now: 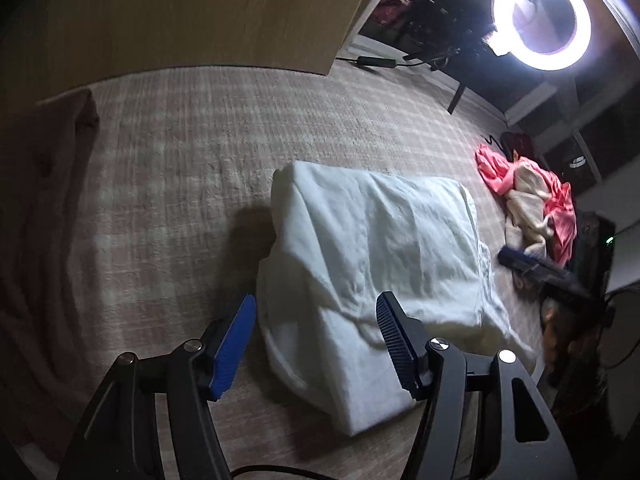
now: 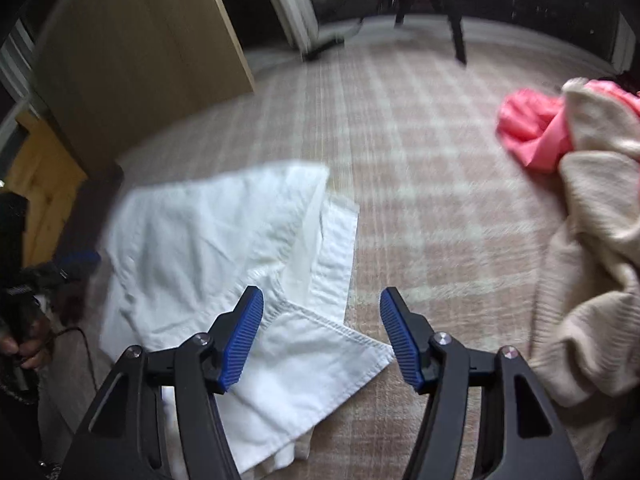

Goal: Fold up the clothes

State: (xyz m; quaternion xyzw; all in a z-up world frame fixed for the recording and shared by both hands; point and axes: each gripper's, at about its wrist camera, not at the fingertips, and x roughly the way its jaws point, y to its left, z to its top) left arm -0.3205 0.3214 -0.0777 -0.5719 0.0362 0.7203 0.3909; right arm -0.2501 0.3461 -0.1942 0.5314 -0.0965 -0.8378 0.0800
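The white garment lies part-folded on the checked carpet, right in front of you and under both claws. In the left wrist view its long axis runs from the near edge, low between your tools, up and away toward the ring light; the far end is squared off, the near end bulkier and rumpled.

Your left gripper is released, its blue pads spread with nothing pressed between them. The cloth's near left edge sits below that gap, with one pad over bare carpet and the other over fabric. Your right gripper is likewise released and empty; a stitched, hemmed corner of the white garment points out beneath it, toward the right pad.

So each hand is close to its own side of the near end. Judging by this, the next fold runs along that long axis, near end carried to far end, and the right hand has the clearer corner to pinch. Whether either pad touches the cloth I cannot tell.

Well to your right, the pink garment and cream knit wait in a heap. The wooden cabinet stands beyond.
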